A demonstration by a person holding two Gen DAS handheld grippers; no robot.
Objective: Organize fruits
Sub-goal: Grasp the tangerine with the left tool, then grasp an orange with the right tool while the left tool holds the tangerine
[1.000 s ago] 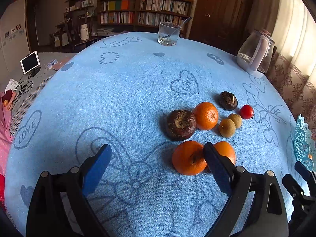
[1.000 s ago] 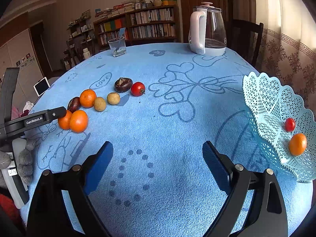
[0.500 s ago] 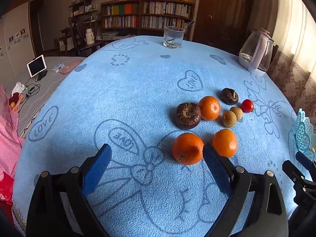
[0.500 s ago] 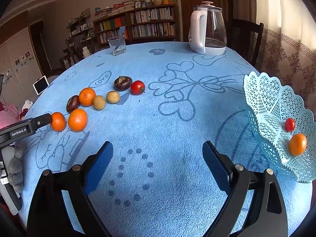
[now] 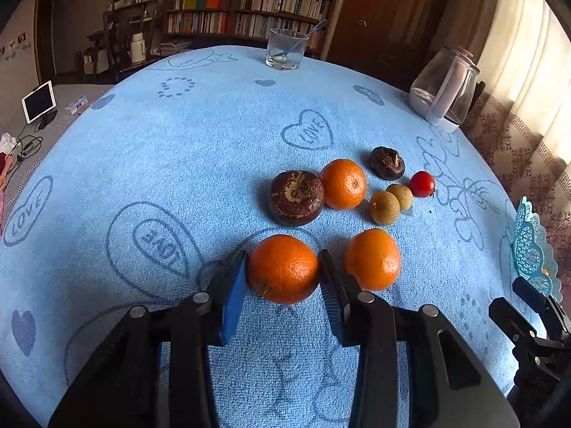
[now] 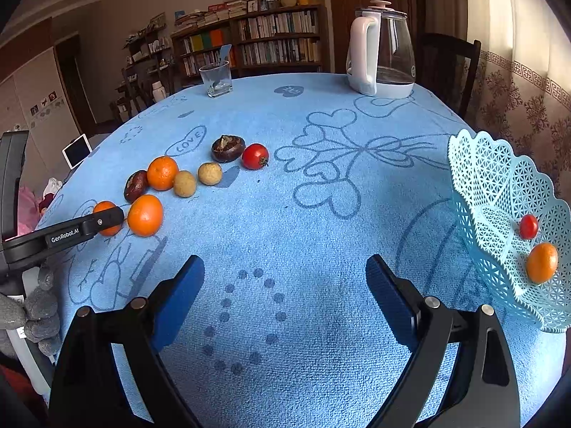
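My left gripper (image 5: 282, 271) is shut on an orange (image 5: 283, 268) that rests on the blue tablecloth. A second orange (image 5: 372, 259) lies just right of it. Behind lie a brown mangosteen (image 5: 296, 197), a third orange (image 5: 343, 183), two longans (image 5: 384, 207), a dark fruit (image 5: 386, 162) and a cherry tomato (image 5: 422, 184). My right gripper (image 6: 285, 296) is open and empty over bare cloth. The light-blue lattice basket (image 6: 499, 192) stands at its right and holds a small tomato (image 6: 528, 226) and an orange (image 6: 542, 262).
A drinking glass (image 5: 286, 50) stands at the table's far edge. A glass kettle (image 6: 381, 60) stands at the far right. A dark chair (image 6: 448, 67) is behind the table. A tablet (image 5: 38, 101) rests on a side surface to the left.
My left gripper moved forward and closed its fingers around the near orange. The right gripper stayed still and open.
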